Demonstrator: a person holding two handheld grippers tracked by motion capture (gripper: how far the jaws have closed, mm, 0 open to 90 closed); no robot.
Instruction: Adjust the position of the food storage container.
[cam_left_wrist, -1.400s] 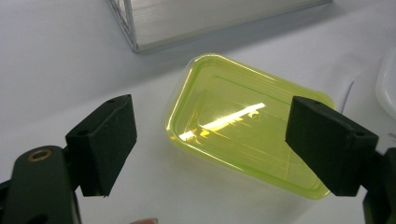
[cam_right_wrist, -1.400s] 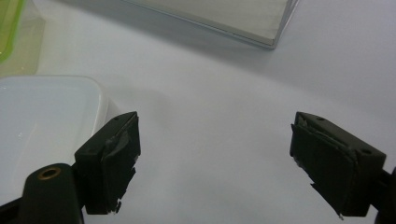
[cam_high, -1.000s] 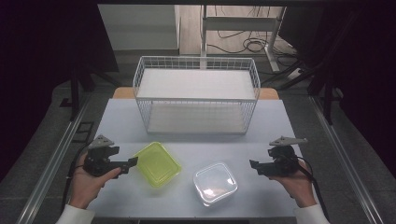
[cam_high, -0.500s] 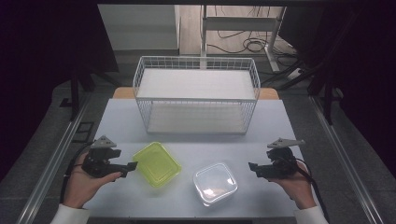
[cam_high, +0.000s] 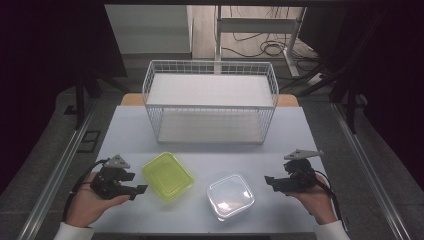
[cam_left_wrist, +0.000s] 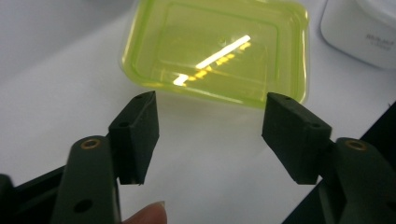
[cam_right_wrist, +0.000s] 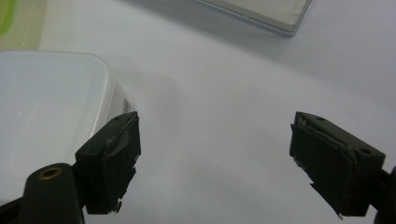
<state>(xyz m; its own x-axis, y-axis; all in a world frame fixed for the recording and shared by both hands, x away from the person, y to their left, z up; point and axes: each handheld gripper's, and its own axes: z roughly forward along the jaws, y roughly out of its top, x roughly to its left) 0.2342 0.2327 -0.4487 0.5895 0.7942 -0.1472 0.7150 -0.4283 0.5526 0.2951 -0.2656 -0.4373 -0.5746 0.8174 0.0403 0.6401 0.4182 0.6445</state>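
Both grippers' fingers released, the left gripper (cam_left_wrist: 210, 135) narrowing toward the glossy translucent green lid (cam_left_wrist: 219, 51).

Bright overhead light on the table (cam_high: 125, 130), dark surroundings, glare streak on the green lid (cam_left_wrist: 219, 51).

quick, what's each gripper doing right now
left gripper: open, jaws just been closing, nothing gripped, short of the yellow-green plastic container
right gripper: open, empty
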